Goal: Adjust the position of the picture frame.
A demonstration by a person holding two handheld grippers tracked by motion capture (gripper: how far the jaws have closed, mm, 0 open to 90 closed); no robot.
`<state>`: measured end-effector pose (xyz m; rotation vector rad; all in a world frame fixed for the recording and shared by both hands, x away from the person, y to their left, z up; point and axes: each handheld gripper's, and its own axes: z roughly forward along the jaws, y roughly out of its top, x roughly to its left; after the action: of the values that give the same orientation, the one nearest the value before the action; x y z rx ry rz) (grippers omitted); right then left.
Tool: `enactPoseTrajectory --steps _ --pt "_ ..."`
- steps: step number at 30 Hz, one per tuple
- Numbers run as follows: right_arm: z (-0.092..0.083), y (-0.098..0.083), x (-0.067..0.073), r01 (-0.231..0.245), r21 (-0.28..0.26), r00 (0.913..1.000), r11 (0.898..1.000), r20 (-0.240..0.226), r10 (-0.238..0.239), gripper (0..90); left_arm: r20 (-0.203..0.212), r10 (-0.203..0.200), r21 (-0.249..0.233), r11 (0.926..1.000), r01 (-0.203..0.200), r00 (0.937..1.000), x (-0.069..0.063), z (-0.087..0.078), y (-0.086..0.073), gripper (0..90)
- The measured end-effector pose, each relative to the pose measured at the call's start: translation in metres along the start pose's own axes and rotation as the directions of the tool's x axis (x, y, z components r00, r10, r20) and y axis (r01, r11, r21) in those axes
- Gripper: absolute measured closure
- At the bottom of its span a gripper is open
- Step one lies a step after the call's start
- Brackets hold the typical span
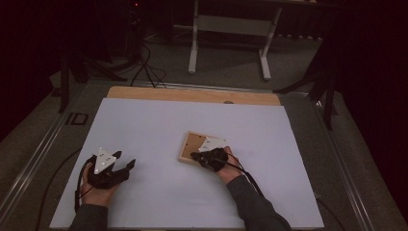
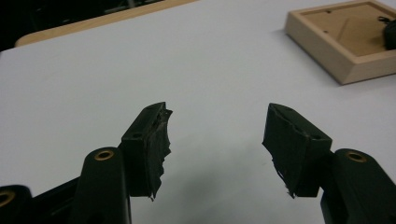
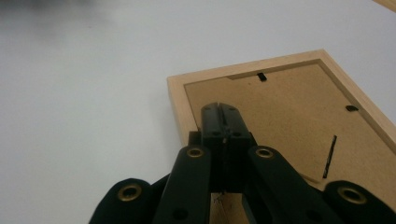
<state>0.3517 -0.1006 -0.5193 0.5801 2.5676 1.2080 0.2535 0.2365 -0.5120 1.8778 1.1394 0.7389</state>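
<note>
A light wooden picture frame (image 1: 188, 144) lies face down on the white sheet, right of the middle. Its brown backing board (image 3: 280, 107) faces up, with small black clips at the rim. My right gripper (image 1: 194, 155) hovers over the frame's near part. Its jaws (image 3: 219, 108) are pressed together with nothing between them, just above the backing board near a corner. My left gripper (image 1: 130, 165) is over bare sheet at the front left, well apart from the frame (image 2: 345, 42). Its jaws (image 2: 217, 112) stand wide apart and empty.
The white sheet (image 1: 159, 125) covers most of the table. A bare wooden strip (image 1: 192, 94) shows along the far edge. Beyond it are a white desk stand (image 1: 228, 43) and cables on the dark floor. Metal rails (image 1: 43, 139) border the table.
</note>
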Motion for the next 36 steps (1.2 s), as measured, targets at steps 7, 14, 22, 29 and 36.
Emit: enactPoseTrajectory --steps 7,14,22,29,36 --pt "-0.006 0.000 -0.002 -0.031 -0.007 0.9994 0.999 0.017 0.031 79.4 0.044 0.011 -0.003 0.9999 -0.010 0.9990 -0.012 0.009 0.007 40.0" --pt "-0.022 -0.001 -0.012 -0.068 -0.009 0.9929 0.998 0.098 0.069 64.4 0.081 0.004 -0.018 0.9998 -0.003 0.9967 -0.022 0.020 0.014 39.9" --pt "-0.035 -0.011 -0.026 -0.147 0.013 0.9749 0.989 0.171 0.142 53.5 0.096 0.013 -0.026 0.9996 -0.011 0.9953 -0.030 0.027 0.022 39.6" --pt "-0.035 -0.017 -0.032 -0.222 0.034 0.9546 0.974 0.211 0.210 39.3 0.111 0.037 -0.012 0.9993 -0.036 0.9931 -0.038 0.035 0.026 39.6" --pt "-0.030 -0.022 -0.035 -0.285 0.047 0.9478 0.957 0.163 0.274 42.0 0.139 0.050 0.000 0.9987 -0.050 0.9890 -0.046 0.042 0.027 39.6"
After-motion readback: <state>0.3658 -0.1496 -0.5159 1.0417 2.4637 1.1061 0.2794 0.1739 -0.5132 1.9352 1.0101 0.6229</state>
